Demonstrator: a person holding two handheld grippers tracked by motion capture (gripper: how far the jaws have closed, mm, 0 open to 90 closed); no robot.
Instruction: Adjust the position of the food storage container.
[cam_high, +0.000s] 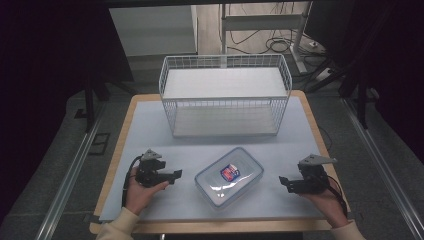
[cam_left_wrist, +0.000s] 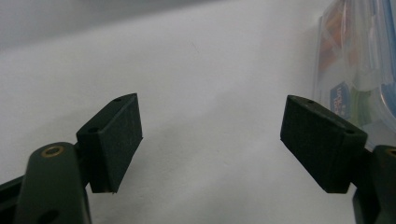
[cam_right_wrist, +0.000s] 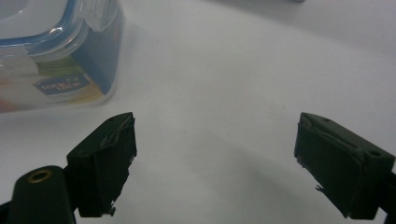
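The clear plastic container (cam_high: 229, 177) with its blue-edged lid lies flat on the white mat (cam_high: 150, 135), turned at a slant, and I take everything from it. My left gripper (cam_high: 176, 175) rests on the mat to the container's left, near it but not touching, jaws spread wide with nothing between them; in the left gripper view the container (cam_left_wrist: 355, 70) stands just past the right-hand pad. My right gripper (cam_high: 283, 182) sits to the container's right, apart from it, jaws likewise wide and empty; in the right gripper view the container (cam_right_wrist: 56, 56) shows beyond the left pad. Behind the container, farther from me, stands the white wire basket (cam_high: 225, 65).
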